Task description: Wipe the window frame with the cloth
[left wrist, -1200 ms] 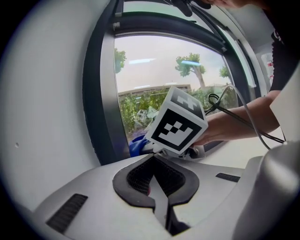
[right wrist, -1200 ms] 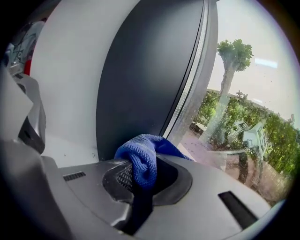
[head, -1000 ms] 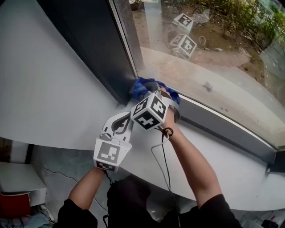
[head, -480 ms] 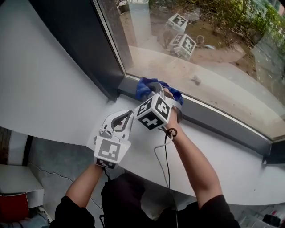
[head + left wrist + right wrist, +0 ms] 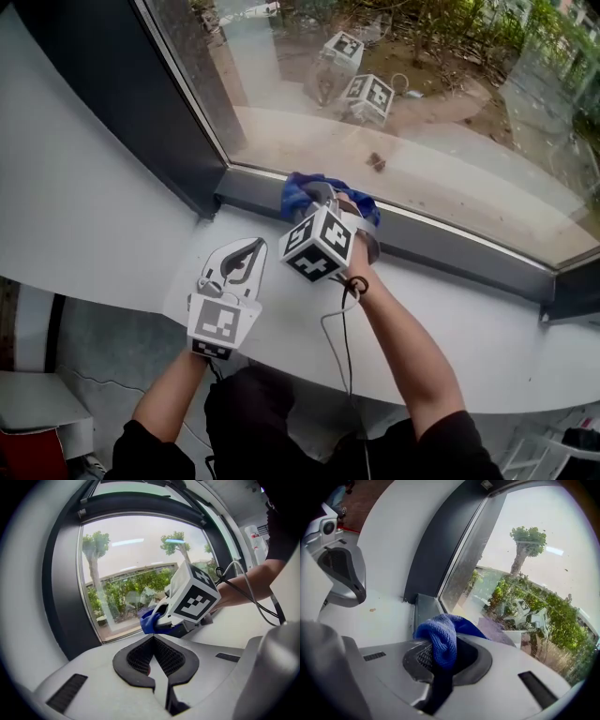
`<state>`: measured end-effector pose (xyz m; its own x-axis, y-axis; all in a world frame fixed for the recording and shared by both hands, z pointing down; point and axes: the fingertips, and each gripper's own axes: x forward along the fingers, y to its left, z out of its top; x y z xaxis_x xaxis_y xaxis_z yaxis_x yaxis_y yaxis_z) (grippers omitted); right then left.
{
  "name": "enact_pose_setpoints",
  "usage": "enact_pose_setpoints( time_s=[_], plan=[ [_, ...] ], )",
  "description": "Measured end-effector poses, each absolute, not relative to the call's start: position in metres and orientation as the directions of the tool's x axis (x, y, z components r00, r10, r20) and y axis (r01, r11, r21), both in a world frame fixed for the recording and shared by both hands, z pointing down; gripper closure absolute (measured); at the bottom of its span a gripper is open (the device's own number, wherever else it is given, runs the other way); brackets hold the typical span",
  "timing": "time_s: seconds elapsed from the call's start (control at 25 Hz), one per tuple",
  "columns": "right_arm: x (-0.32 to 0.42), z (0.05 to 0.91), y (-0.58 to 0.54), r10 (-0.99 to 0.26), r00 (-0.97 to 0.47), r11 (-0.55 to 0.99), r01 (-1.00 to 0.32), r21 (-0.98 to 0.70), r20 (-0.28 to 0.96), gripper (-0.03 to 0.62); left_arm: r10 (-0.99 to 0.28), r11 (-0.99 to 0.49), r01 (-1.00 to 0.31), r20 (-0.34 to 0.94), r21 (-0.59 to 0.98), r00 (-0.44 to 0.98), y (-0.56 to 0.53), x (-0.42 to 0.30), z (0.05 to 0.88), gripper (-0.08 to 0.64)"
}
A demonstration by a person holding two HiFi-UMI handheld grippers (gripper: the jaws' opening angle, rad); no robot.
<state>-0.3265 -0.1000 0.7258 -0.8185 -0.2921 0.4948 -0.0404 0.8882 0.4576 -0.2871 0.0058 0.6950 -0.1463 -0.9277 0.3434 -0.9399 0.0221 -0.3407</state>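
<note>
The cloth is a bright blue knitted rag with a looped, towelling-like surface, bunched into a soft lump. It lies pressed on the dark grey bottom rail of the window frame, close to the corner where that rail meets the dark upright at ten o'clock of it. The right gripper pinches it: in the right gripper view a fold of the cloth bulges up between the black ribbed pads of that gripper, which are clamped on it.

The left gripper sits at eight o'clock of the right one, on the smooth white curved sill. Its jaws are pressed together with nothing between them (the left gripper view shows the dark meshed pads meeting in a point).

Both gripper shells are pale grey moulded plastic, each bearing a cube with black-and-white square markers; the right one's cube stands tilted at six o'clock of the cloth. A thin black cable loops from the right wrist toward six o'clock. The glass pane is streaked and dusty, with reflections of the marker cubes at twelve o'clock of the cloth, and paving and shrubs outside.
</note>
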Motion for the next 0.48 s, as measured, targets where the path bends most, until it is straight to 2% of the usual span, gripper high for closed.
enact_pose_setpoints(
  time_s=[0.48],
  plan=[
    [-0.258, 0.732, -0.13, -0.33, -0.806, 0.885, -0.083, 0.458, 0.492, 0.569, -0.928, -0.021, -0.917, 0.35, -0.398, -0.131, -0.016, -0.235, 0.691, 0.555]
  ],
)
